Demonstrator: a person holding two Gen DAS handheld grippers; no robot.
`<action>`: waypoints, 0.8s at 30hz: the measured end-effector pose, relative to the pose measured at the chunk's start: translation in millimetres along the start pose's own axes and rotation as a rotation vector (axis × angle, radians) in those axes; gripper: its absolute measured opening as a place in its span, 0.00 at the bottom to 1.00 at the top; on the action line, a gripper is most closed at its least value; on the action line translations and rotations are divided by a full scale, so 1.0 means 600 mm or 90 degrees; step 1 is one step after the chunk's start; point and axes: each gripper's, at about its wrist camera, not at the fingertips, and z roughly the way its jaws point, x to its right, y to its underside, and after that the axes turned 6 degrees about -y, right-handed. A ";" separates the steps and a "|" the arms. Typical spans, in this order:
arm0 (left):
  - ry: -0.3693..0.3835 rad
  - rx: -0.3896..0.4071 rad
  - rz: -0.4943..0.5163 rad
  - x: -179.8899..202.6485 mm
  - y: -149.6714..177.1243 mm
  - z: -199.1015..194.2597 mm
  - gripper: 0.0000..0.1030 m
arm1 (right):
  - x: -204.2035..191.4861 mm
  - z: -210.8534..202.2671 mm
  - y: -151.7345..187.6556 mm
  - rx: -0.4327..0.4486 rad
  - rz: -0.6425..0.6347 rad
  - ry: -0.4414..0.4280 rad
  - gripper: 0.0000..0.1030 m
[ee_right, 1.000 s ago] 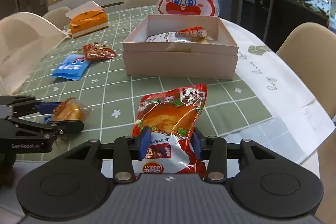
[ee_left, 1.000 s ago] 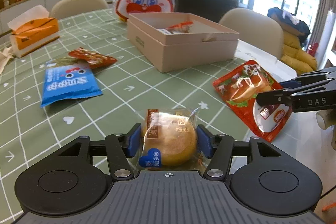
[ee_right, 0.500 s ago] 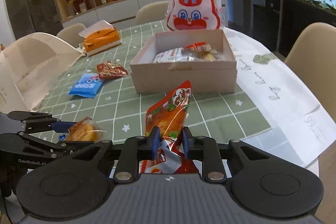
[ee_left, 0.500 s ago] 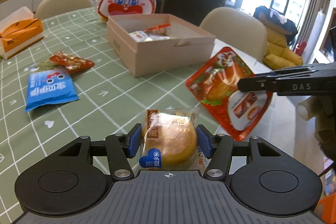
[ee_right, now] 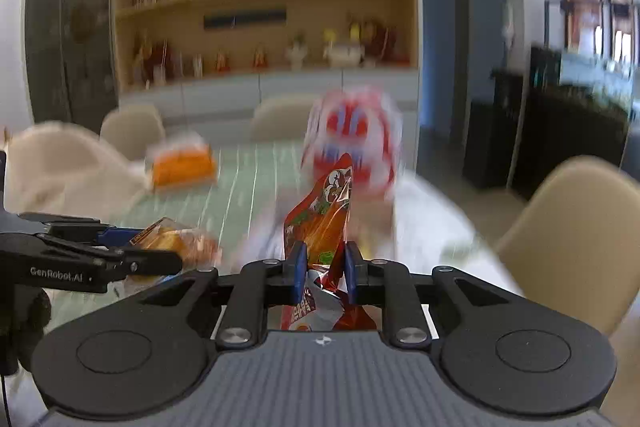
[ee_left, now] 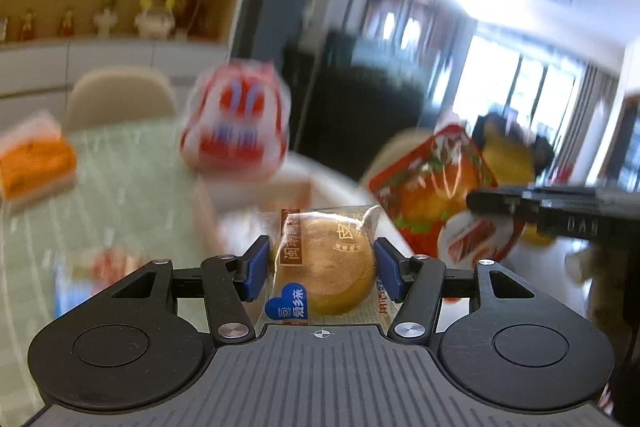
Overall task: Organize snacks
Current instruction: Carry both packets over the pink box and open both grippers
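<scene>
- Tissues in an orange-and-white pack (ee_left: 34, 163) sit at the far left on the green grid-patterned tablecloth (ee_left: 120, 187); nearer us a blue packet and a red one (ee_left: 100, 267) lie there as blurred smears, so we judge those two not yet sorted.
- Our left gripper (ee_left: 320, 267) is clamped on a round golden pastry in a clear wrapper (ee_left: 328, 267), blue pads pressing both sides, lifted above the table.
- Behind it we see a red-and-white rabbit-face bag (ee_left: 236, 131), and a pale shape below it that may be a box; too blurred to tell.
- Our right gripper (ee_right: 322, 271) is closed tight on a red foil snack pouch with a fried-food picture (ee_right: 324, 215), pinched edge-on and held upright in the air.
- We judge the task mid-course: two snacks are in transit, none of them set down yet, and at least two are left.
</scene>
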 end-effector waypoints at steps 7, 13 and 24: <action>-0.010 -0.017 -0.014 -0.012 -0.087 0.169 0.60 | 0.035 0.122 -0.107 0.012 0.005 0.069 0.19; 0.018 -0.176 -0.036 -0.068 -0.014 0.340 0.58 | 0.092 0.289 -0.054 -0.094 0.102 0.034 0.19; -0.128 -0.109 -0.091 -0.211 -0.024 0.210 0.58 | 0.103 0.421 0.031 -0.205 0.149 0.043 0.45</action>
